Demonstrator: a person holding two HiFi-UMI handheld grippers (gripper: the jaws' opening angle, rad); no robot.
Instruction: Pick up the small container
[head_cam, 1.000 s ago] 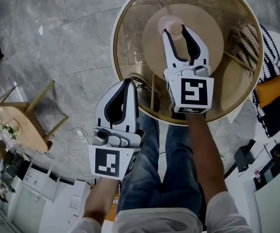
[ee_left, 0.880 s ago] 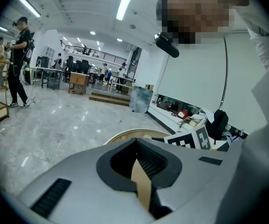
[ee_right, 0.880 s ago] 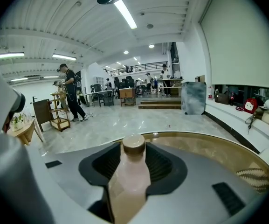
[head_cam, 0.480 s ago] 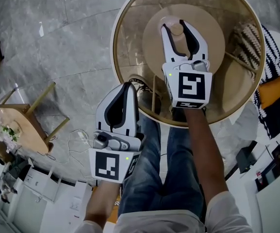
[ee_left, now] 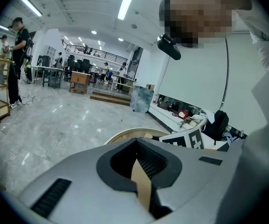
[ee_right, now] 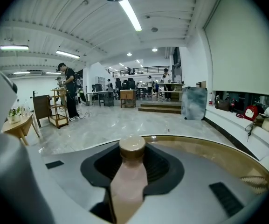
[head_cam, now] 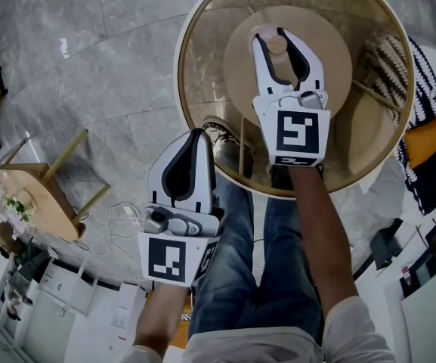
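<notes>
Round glass table (head_cam: 202, 59) holds the small container (head_cam: 276, 45), upright between the right gripper's (head_cam: 272, 35) closing jaws; the pads seemingly aren't pressing yet. Left gripper (head_cam: 197, 131) hangs aside, jaws together. Grasping step; next, squeeze firmly, then lift straight.

Two hand-held grippers, one reaching forward and one kept back

The right white hand-held gripper with a black-and-white marker cube (head_cam: 272, 39) is stretched forward on a bare forearm (head_cam: 320, 225); its jaws are closing around a small pinkish container with a tan cap (ee_right: 131, 169), and a little gap shows on each side of the cap. The left white hand-held gripper (head_cam: 200, 131) is lower and nearer the body, its jaws together and holding no object.
</notes>
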